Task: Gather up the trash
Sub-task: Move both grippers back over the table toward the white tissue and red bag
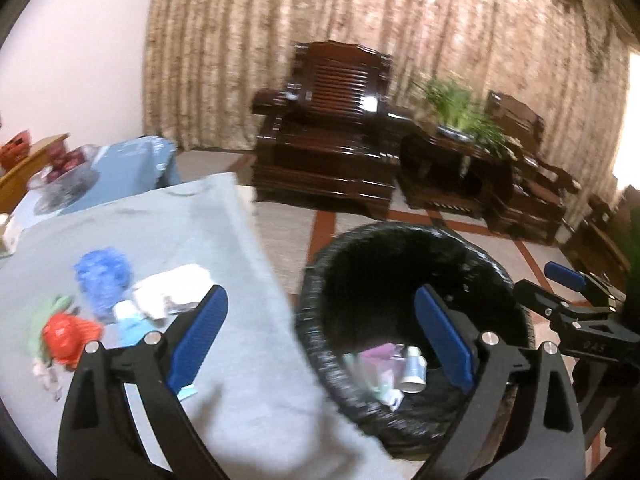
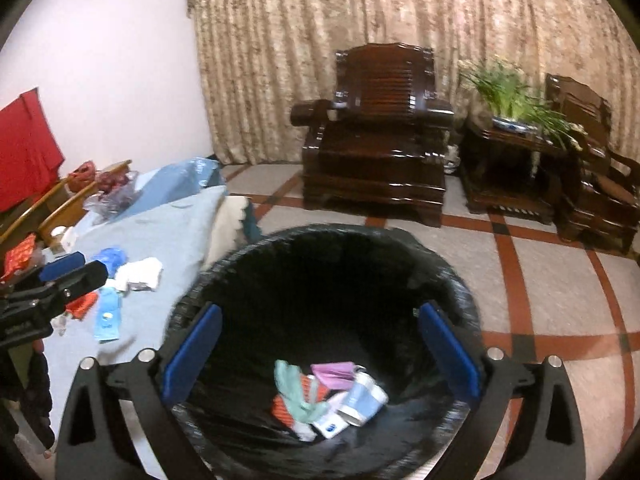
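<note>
A black-lined trash bin (image 1: 320,344) (image 2: 460,280) stands on the floor beside a table with a light blue-grey cloth (image 1: 224,240) (image 2: 168,232). Several pieces of trash (image 2: 332,396) (image 1: 396,368) lie in its bottom. On the cloth lie a blue crumpled wrapper (image 1: 104,276) (image 2: 110,258), white tissue (image 1: 176,288) (image 2: 140,274), a red wrapper (image 1: 66,334), a green piece (image 1: 46,314) and a light blue packet (image 2: 107,318). My left gripper (image 1: 324,336) is open and empty over the table edge and bin rim. My right gripper (image 2: 320,356) is open and empty above the bin.
Dark wooden armchairs (image 1: 328,136) (image 2: 376,140) and a side table with a green plant (image 2: 512,96) stand before a beige curtain. A bag of red fruit (image 1: 64,168) and wooden chairs (image 2: 60,208) sit at the table's far end. Tiled floor (image 2: 560,300) lies right of the bin.
</note>
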Demonstrator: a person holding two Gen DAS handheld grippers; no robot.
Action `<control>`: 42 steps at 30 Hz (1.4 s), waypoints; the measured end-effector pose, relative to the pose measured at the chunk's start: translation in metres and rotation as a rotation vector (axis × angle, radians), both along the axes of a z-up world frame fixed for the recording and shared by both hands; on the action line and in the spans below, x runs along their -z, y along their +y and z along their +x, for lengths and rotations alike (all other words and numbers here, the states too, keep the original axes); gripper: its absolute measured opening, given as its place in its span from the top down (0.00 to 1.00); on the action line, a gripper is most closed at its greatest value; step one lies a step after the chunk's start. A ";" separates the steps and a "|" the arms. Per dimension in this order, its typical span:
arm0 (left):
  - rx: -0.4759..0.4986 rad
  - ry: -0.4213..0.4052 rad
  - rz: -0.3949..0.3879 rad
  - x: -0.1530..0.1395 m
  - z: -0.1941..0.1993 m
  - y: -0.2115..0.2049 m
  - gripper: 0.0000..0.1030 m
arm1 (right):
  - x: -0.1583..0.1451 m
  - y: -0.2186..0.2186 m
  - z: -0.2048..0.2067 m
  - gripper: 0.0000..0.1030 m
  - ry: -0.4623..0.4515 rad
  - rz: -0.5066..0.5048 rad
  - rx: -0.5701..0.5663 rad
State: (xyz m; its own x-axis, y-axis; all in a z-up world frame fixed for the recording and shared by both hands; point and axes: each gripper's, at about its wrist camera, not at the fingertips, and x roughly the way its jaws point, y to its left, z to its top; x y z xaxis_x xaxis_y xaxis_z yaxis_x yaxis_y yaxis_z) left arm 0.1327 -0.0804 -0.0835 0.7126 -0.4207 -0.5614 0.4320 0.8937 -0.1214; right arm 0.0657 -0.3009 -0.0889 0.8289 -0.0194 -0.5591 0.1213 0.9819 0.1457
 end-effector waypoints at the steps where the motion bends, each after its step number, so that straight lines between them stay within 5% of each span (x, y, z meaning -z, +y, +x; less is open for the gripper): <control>1: -0.026 -0.004 0.001 -0.002 0.000 0.010 0.10 | -0.002 0.008 0.004 0.06 -0.005 0.000 -0.018; 19: -0.392 -0.045 0.067 -0.006 -0.003 0.174 0.10 | -0.003 0.158 0.071 0.06 -0.037 0.004 -0.314; 27: -0.482 -0.030 0.084 0.013 0.016 0.211 0.10 | 0.009 0.201 0.118 0.06 -0.027 -0.011 -0.356; 42: -0.530 0.042 0.086 0.057 0.046 0.239 0.10 | 0.078 0.240 0.207 0.07 0.131 -0.047 -0.331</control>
State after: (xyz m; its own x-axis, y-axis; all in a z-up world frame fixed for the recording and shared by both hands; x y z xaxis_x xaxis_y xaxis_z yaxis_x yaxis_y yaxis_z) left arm 0.1787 0.1582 -0.1406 0.7912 0.0396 -0.6103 -0.0849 0.9954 -0.0455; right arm 0.2732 -0.0612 -0.1674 0.7159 0.2098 -0.6659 -0.1898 0.9764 0.1035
